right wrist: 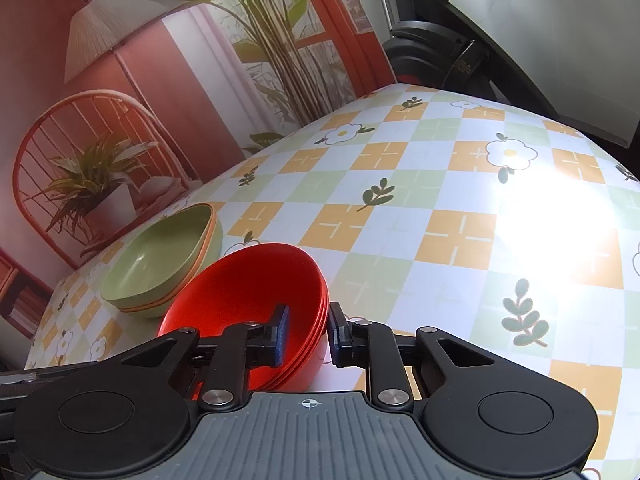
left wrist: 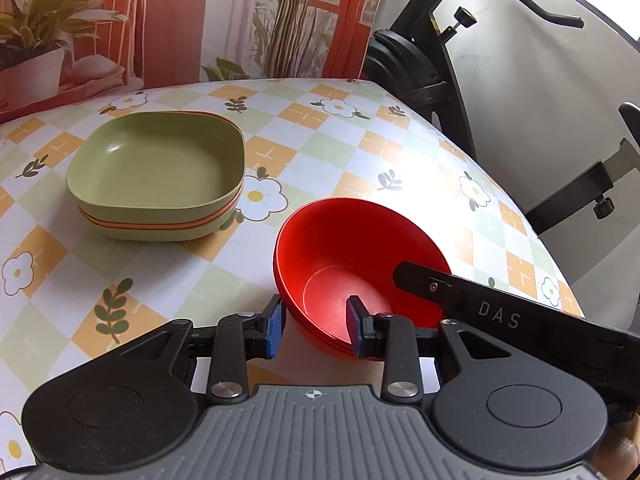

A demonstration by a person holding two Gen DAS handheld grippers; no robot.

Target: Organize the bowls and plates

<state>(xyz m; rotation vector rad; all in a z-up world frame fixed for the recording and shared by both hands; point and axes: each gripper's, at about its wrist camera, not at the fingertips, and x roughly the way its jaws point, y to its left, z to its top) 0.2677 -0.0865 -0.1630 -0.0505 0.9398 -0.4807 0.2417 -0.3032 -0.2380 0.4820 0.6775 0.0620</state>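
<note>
Claws first: my left claw [left wrist: 316, 326] straddles the near rim of the red bowl stack [left wrist: 352, 256], one pad outside, one inside, gap visible on both sides, so released, not pinching. My right claw [right wrist: 308, 334] straddles the same stack's [right wrist: 248, 288] rim from the other side, pads also apart from the wall, released. Red bowls nested, sitting on the checkered flower tablecloth [left wrist: 328, 152]. Farther ahead and left of my left claw, well apart from it, green square plates [left wrist: 160, 168] stacked, orange rims showing between. From my right claw they [right wrist: 160, 256] sit just beyond the red stack.
</note>
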